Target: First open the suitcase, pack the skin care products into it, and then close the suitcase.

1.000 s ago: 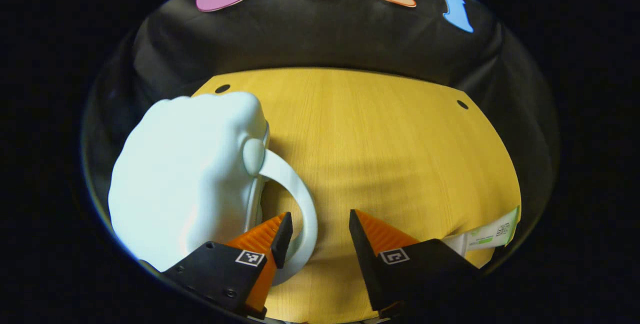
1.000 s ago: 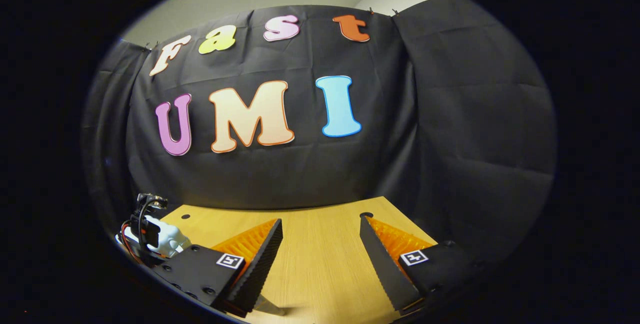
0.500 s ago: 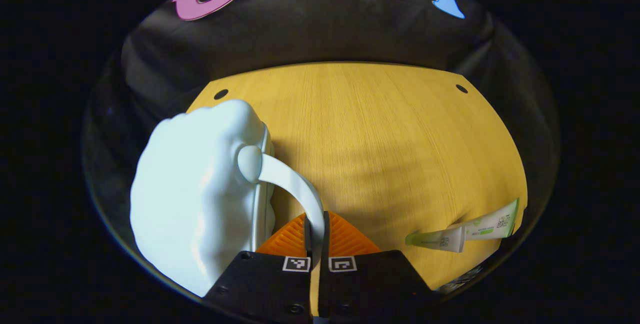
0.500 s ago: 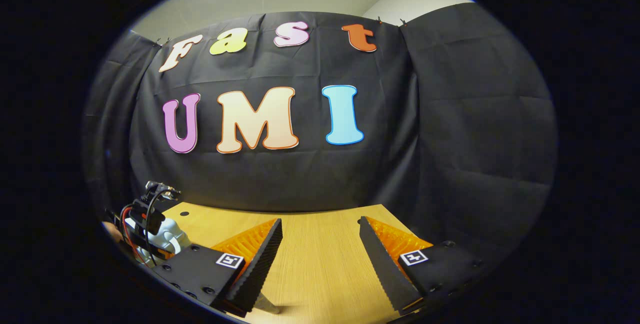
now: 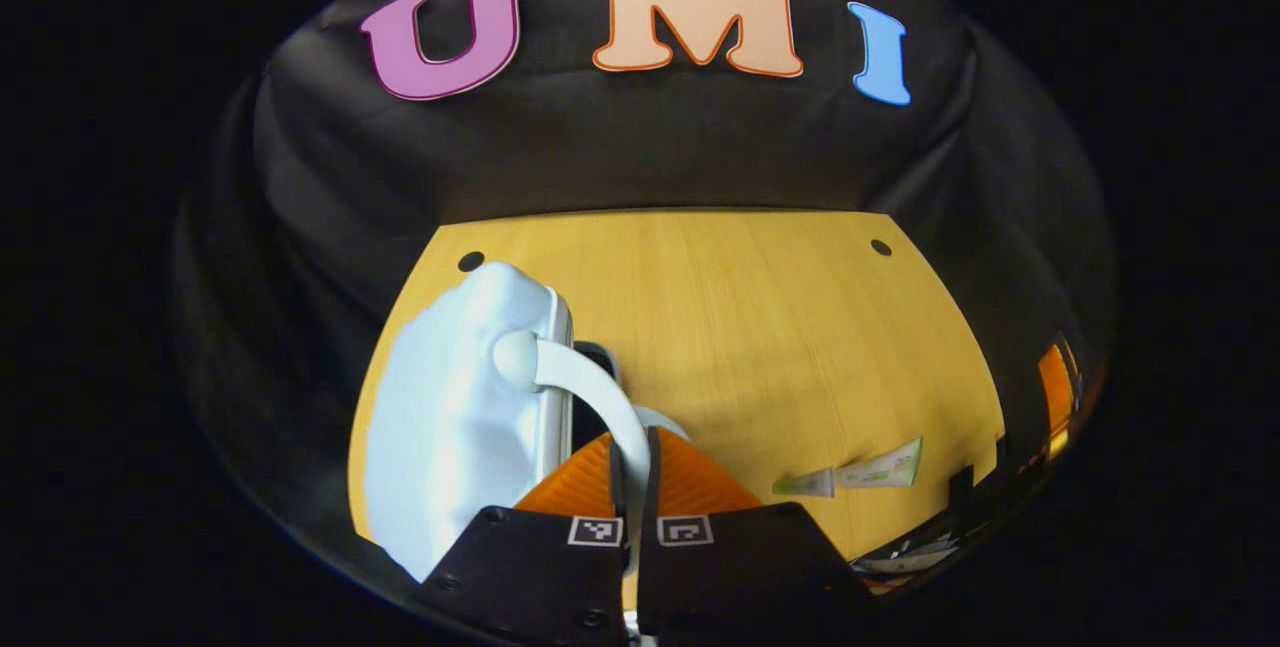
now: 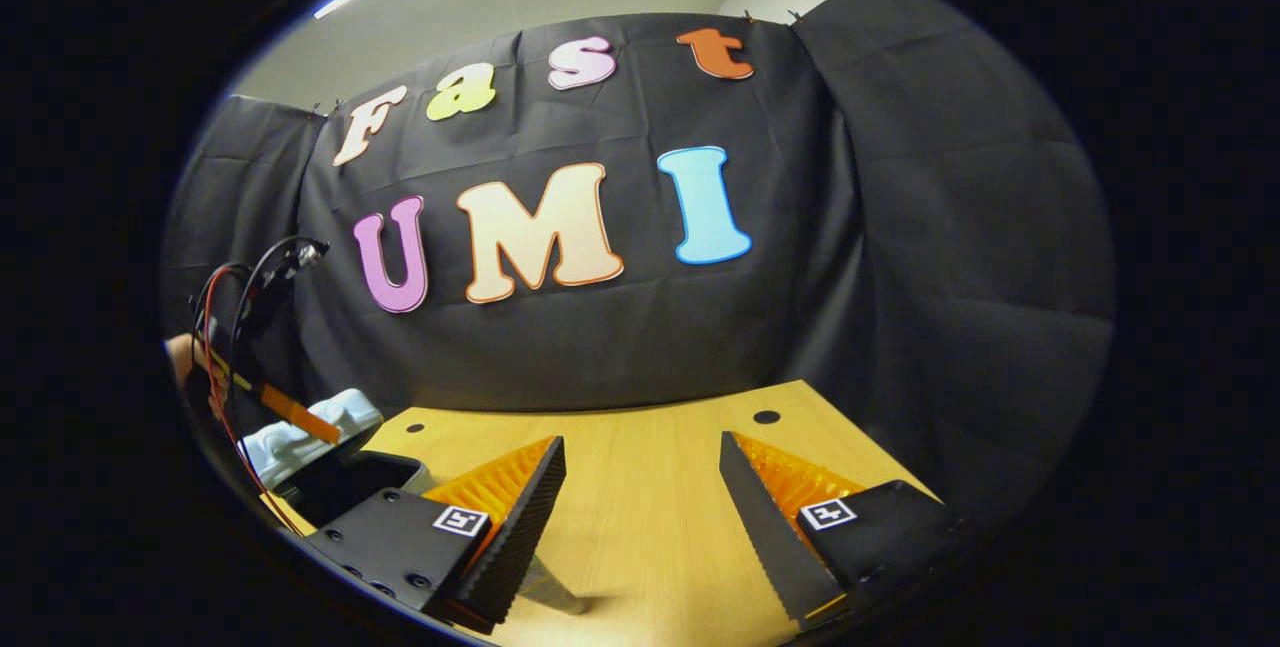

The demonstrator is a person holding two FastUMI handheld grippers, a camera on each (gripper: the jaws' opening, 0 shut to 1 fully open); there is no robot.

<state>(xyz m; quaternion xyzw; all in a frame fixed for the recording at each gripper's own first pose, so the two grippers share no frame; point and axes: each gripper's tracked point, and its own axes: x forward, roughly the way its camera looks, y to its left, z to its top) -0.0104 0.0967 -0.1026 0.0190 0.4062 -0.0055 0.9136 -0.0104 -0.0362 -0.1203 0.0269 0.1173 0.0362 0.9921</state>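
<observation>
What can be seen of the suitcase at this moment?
The suitcase is a small pale blue case with a smooth, lumpy, plastic-looking shell, standing on the wooden table at its left side. A curved handle of the same colour springs from a round knob; the left gripper has its jaws shut on it. The lid is partly raised, and a dark interior shows in the gap. The right gripper view shows that dark opening too.
</observation>
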